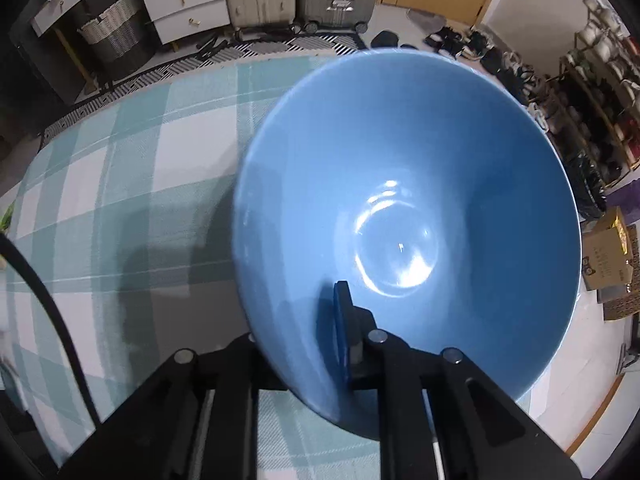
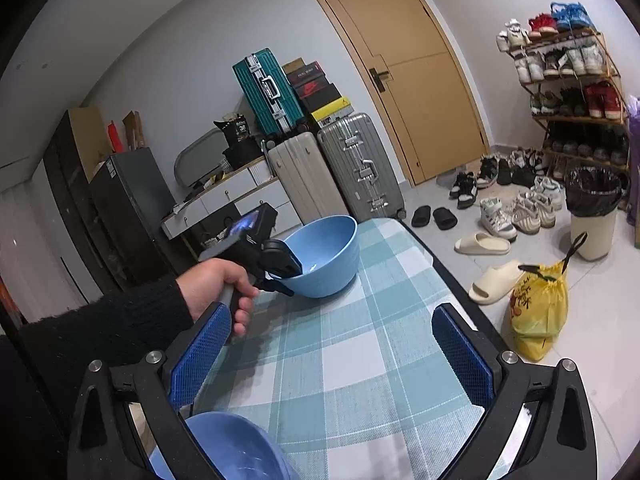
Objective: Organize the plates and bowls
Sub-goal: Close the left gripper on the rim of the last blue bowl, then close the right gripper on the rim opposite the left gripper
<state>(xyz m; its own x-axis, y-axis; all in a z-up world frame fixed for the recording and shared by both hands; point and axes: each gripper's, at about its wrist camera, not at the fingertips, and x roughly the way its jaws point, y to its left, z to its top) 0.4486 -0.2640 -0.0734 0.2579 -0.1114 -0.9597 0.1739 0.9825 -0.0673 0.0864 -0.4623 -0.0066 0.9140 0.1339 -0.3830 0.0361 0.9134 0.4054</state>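
Pinching the rim of the glossy blue ceramic bowl [image 1: 408, 216], the left hand-held gripper [image 1: 340, 344] risks slippage; right hand-held gripper [image 2: 332, 360] gapes wide, empty.

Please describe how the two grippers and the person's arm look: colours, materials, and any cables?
Both are black, angular frames with silver round bolts. The right gripper has blue textured pads. The left gripper has a black cable beside it. The left hand wears a black knit sleeve.

Checked bench [image 2: 360, 360] cloth lies bare between right gripper [image 2: 332, 356] fingers [image 2: 464, 360]. Ahead, blue bowl [image 2: 324, 256] clamped in left gripper [image 2: 286, 266] blocks far end. Second blue bowl [image 2: 236, 448] sits under the left finger.
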